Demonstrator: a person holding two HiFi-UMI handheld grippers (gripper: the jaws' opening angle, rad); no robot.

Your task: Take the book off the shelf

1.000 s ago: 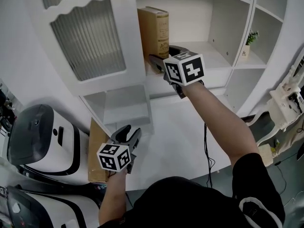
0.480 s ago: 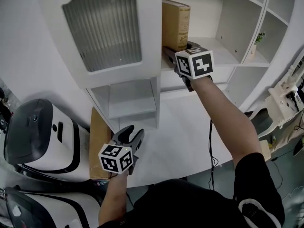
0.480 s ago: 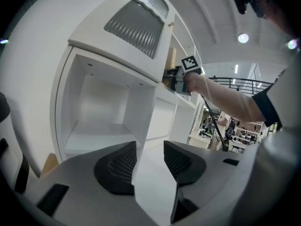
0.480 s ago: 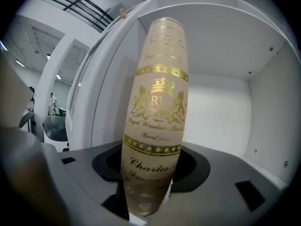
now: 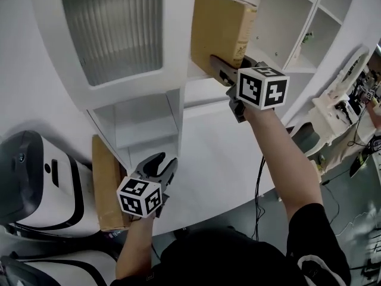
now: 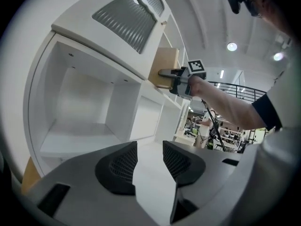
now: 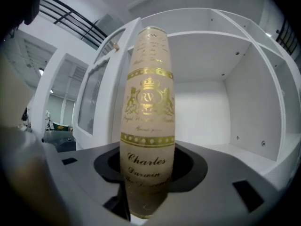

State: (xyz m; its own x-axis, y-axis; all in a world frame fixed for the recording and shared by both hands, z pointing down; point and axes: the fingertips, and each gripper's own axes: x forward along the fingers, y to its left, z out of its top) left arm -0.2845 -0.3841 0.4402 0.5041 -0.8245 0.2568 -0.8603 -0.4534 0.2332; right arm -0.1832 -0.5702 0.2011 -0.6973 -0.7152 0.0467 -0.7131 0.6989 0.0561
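**Low grip on a tall book standing on the shelf.**
Your left gripper (image 6: 149, 149) hangs empty, jaws apart (they have just narrowed). Your right gripper (image 7: 148, 168) has just closed onto the lower spine of the book (image 7: 149, 93), which stands upright in the shelf (image 7: 249, 102). If you pull fast, the top-heavy book may tip, twist free and fall.
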